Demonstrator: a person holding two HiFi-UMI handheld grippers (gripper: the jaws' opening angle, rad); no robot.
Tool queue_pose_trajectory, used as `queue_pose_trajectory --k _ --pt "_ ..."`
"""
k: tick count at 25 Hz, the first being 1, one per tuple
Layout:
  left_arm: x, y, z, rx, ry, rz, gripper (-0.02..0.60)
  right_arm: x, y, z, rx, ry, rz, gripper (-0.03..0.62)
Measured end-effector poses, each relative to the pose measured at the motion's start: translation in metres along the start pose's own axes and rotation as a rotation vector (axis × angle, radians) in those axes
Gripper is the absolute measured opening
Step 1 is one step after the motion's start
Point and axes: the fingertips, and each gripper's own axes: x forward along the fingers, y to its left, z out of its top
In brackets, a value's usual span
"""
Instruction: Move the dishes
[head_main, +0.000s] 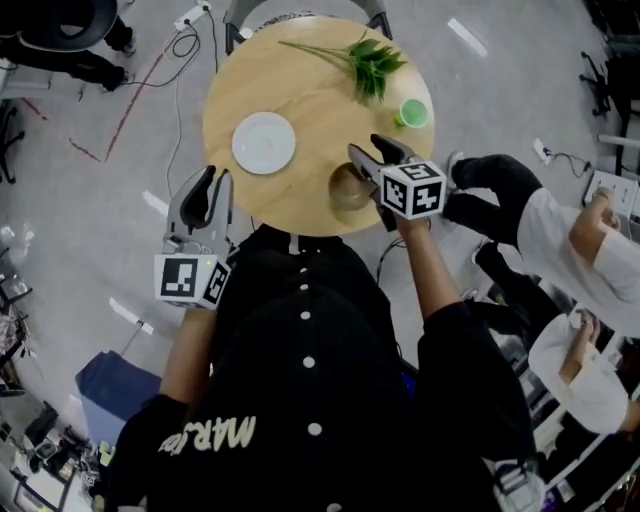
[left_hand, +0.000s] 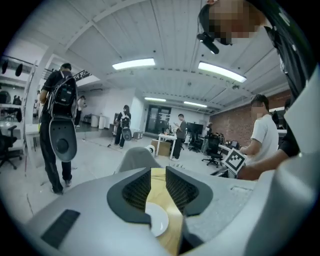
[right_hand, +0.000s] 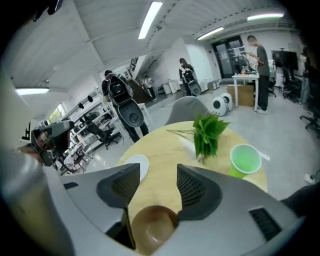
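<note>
Left claw (head_main: 213, 176) is hovering at the desk (head_main: 310, 105) rim, left of centre in the head view, holding only a narrow gap with nothing in it. Right claw (head_main: 364, 145) is hanging with its jaws standing wide above the brown bowl (head_main: 348, 188), which is sitting on the near edge, ungripped. The white plate (head_main: 264, 142) is lying mid-desk to the left. Farther up, a green cup (head_main: 413, 113) and a leafy sprig (head_main: 370, 65) are resting.
</note>
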Motion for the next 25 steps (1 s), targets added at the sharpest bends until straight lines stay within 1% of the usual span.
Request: queue_pose_trajectory --k 4,7,10,13,15,19,25 --pt "0.007 0.020 -0.045 -0.117 0.092 0.022 0.139 0.031 0.024 0.013 -0.064 0.069 0.078 0.253" --pt "0.016 0.039 -0.079 -0.215 0.159 0.034 0.180 0.057 0.039 0.016 -0.107 0.122 0.107 0.261" --pt "0.025 0.055 -0.111 -0.321 0.220 0.042 0.195 0.080 0.048 0.011 -0.130 0.182 0.126 0.259" --pt "0.036 0.066 -0.139 -0.415 0.274 0.035 0.207 0.100 0.057 0.014 -0.156 0.212 0.133 0.258" --pt "0.042 0.072 -0.155 -0.462 0.301 0.038 0.213 0.112 0.063 0.015 -0.172 0.233 0.136 0.258" --pt "0.054 0.079 -0.183 -0.547 0.345 0.046 0.219 0.136 0.066 0.003 -0.185 0.305 0.146 0.253" --pt "0.066 0.085 -0.212 -0.614 0.405 0.065 0.224 0.166 0.071 -0.017 -0.193 0.417 0.163 0.238"
